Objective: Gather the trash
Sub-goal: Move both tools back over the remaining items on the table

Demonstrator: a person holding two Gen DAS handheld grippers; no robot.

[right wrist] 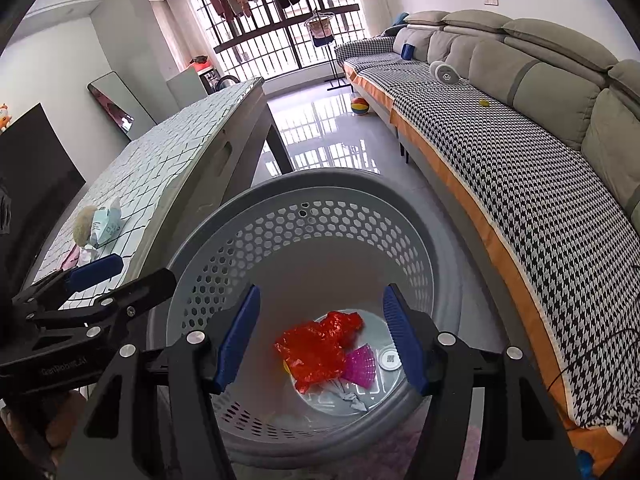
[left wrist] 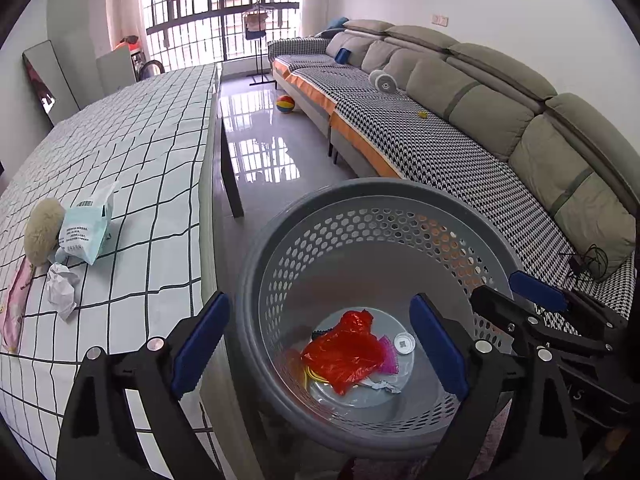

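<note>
A grey perforated basket [left wrist: 304, 216] stands on the floor between table and sofa; it also shows in the right wrist view [right wrist: 280, 184]. Inside lie a red plastic bag [left wrist: 344, 354] [right wrist: 316, 350], a pink mesh piece [right wrist: 360, 366], a white cap [left wrist: 404, 343] [right wrist: 389, 358] and crumpled paper [right wrist: 352, 394]. My left gripper [left wrist: 320, 344] is open and empty above the basket's near rim. My right gripper [right wrist: 320, 340] is open and empty over the basket. On the table lie a mint packet [left wrist: 86, 228] [right wrist: 105, 226], crumpled white paper [left wrist: 62, 288] and a pink wrapper [left wrist: 14, 304].
A checked cloth covers the table [left wrist: 152, 152] at left, with a fuzzy beige ball [left wrist: 42, 232] on it. A long grey sofa [left wrist: 460, 128] runs along the right, with a cable [left wrist: 588, 260] on its seat. A coloured ball [left wrist: 286, 104] lies on the floor far off.
</note>
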